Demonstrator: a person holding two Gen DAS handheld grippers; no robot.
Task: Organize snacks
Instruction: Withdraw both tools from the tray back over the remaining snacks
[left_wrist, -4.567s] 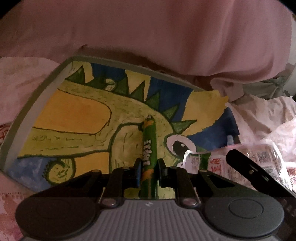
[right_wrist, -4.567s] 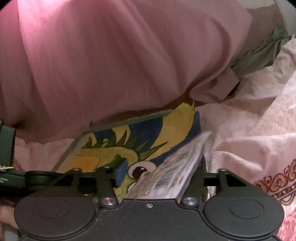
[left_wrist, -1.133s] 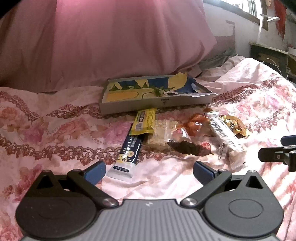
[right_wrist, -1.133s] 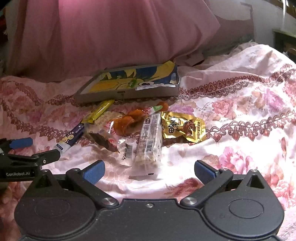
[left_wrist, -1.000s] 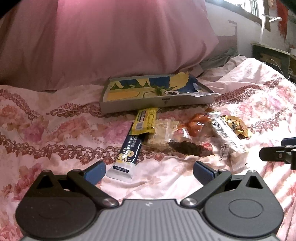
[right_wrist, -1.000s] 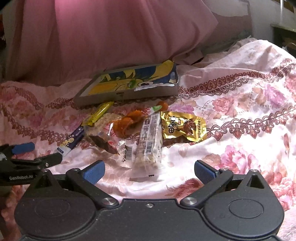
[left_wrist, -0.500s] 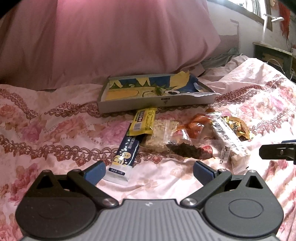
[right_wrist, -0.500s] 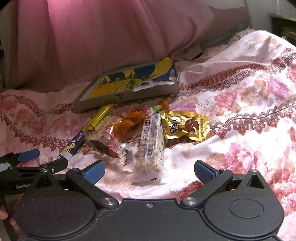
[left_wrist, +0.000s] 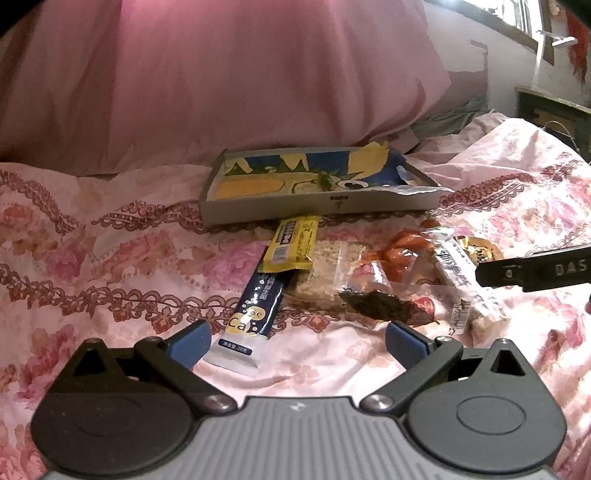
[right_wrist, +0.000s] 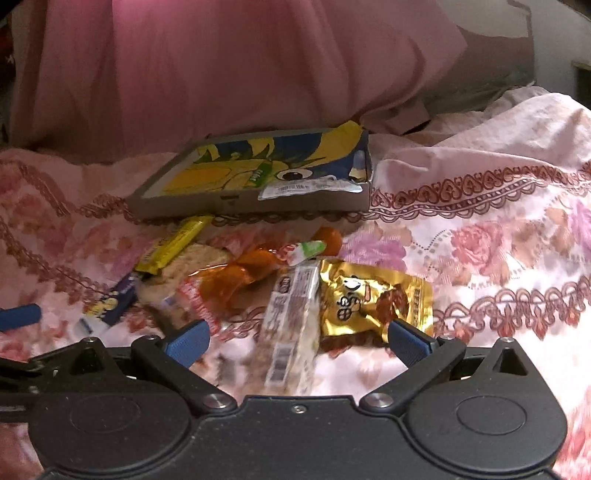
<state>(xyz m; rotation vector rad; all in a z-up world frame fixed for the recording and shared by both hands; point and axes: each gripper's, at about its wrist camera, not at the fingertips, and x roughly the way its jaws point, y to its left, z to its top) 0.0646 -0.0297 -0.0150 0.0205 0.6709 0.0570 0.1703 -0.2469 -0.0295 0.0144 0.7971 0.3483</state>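
Note:
A shallow grey box with a dinosaur picture lies on the floral bedspread; it also shows in the right wrist view. A green stick and a clear packet lie in it. In front lies a snack pile: a blue tube, a yellow bar, a cracker pack, a dark snack, an orange packet, a long clear bar and a gold pouch. My left gripper is open, just short of the blue tube. My right gripper is open, its fingers on either side of the long clear bar.
A large pink pillow rises behind the box. The bedspread extends right. The right gripper's finger enters the left wrist view at the right edge. A dark cabinet stands at the far right.
Both grippers let go of the green stick and the clear packet in the box and pulled back. In the last second both moved closer to the pile, the right one around the long clear bar.

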